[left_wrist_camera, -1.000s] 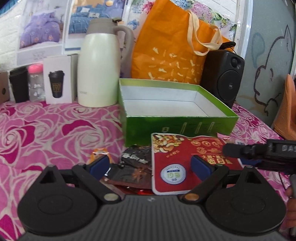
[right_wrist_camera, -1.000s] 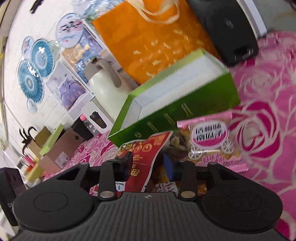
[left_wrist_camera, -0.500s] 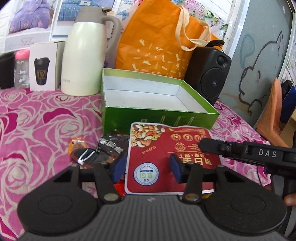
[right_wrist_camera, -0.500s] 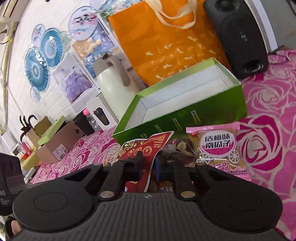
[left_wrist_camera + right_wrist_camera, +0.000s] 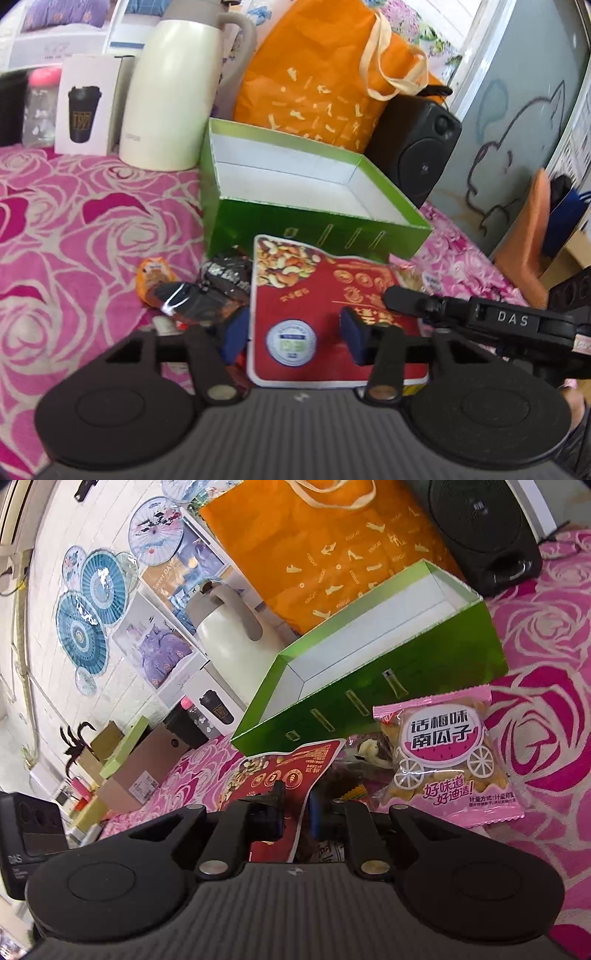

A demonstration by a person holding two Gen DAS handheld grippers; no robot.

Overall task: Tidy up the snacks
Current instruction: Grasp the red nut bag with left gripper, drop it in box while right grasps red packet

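Since green box (image 5: 314, 225) shows only bare white floor, nothing packed yet; whole job left; red nut pouch (image 5: 325, 302) lies flat before box, right gripper (image 5: 295, 808) pinched on its edge, left gripper (image 5: 293, 334) spread wide over it, touch unclear; pink seed packet (image 5: 447, 760), dark wrappers (image 5: 207, 295) loose beside it on rose cloth (image 5: 74, 229).

Glossy green cardboard box (image 5: 314, 225), shiny plastic snack packets (image 5: 447, 760), matt rose-print cloth (image 5: 74, 229).

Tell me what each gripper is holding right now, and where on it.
The right gripper pinches the red nut packet at its side edge. The left gripper is open astride the packet's bottom end, gripping nothing.
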